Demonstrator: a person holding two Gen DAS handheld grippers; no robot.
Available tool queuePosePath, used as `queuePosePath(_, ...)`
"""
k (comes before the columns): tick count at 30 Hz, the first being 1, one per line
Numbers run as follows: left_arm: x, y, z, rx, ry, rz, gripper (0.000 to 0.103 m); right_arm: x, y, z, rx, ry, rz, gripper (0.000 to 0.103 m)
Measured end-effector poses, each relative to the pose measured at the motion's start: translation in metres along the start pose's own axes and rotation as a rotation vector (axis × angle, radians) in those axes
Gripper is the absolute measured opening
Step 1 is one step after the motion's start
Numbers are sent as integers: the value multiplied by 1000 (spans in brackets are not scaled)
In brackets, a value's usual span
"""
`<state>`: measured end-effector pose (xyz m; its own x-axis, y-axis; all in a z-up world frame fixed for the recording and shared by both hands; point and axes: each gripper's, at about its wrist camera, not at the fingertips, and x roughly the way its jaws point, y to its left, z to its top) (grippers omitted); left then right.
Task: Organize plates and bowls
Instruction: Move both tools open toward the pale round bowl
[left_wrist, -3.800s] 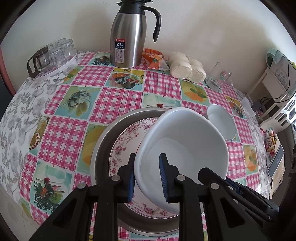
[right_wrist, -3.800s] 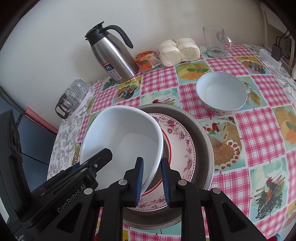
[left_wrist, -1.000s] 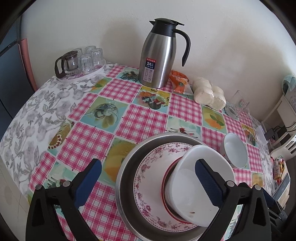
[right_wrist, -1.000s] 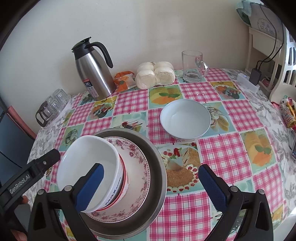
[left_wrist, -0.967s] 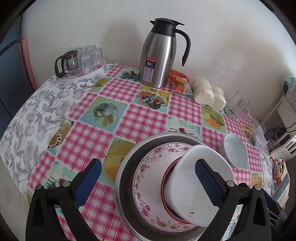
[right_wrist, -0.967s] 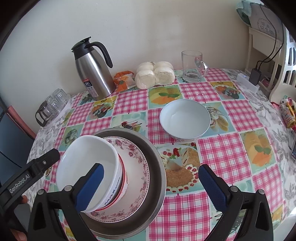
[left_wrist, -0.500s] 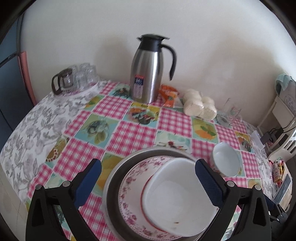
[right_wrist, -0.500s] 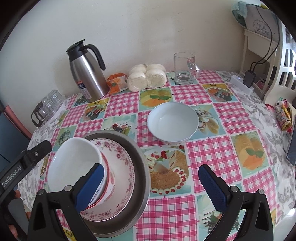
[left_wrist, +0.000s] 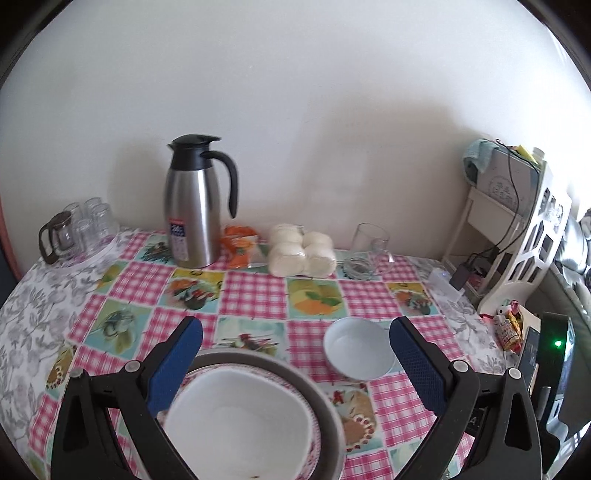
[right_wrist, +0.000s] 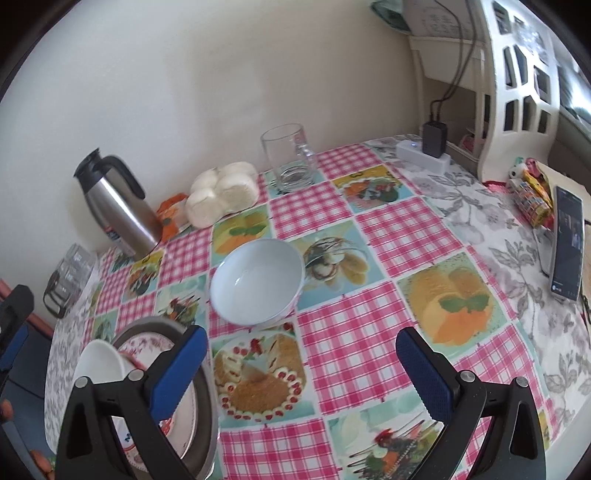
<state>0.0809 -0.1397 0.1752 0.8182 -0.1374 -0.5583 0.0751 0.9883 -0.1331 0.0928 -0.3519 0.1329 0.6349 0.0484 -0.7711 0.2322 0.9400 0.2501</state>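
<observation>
Since both grippers are spread wide and holding nothing, the right gripper (right_wrist: 301, 369) looks closer to the small white bowl (right_wrist: 256, 282), sitting on the table at about 11 o'clock from its fingers (big bowl (left_wrist: 236, 424) already stacked).

My left gripper (left_wrist: 295, 365) reads wide open in its own wrist view: both black arms splay outward from the bottom corners, and the two blue-padded fingers (left_wrist: 175, 363) sit far apart with nothing between them and nothing touching either pad. It is held level, tips pointing forward and slightly down.

My right gripper (right_wrist: 301, 371) shows the same condition: jaws fully spread, blue pads (right_wrist: 424, 376) facing each other across a broad gap, nothing clamped. At the far left edge of the right wrist view I can see part of the left gripper's black body and a blue pad, beside the right one.
</observation>
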Motion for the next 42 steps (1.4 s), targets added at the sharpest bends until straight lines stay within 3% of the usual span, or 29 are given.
queuePosePath(7, 18, -35, 1, 73, 44, -52, 101, 15, -23, 3, 64, 27, 4, 103)
queuePosePath(14, 46, -50, -6, 41, 135, -95, 101, 28, -42, 4, 90, 43, -4, 103)
queuePosePath(23, 72, -61, -11, 7, 174, -123, 101, 43, -54, 10, 116, 60, 12, 103)
queuePosePath(25, 80, -62, -12, 1, 192, -137, 98, 46, -52, 12, 108, 56, 23, 103)
queuePosePath(27, 87, -63, -14, -4, 211, -148, 88, 49, -51, 13, 100, 50, 31, 103)
queuePosePath(30, 97, -65, -18, -5, 231, -147, 86, 55, -47, 15, 88, 49, 42, 102)
queuePosePath(42, 128, -65, -28, -12, 274, -110, 81, 84, -40, 18, 73, 72, 80, 81)
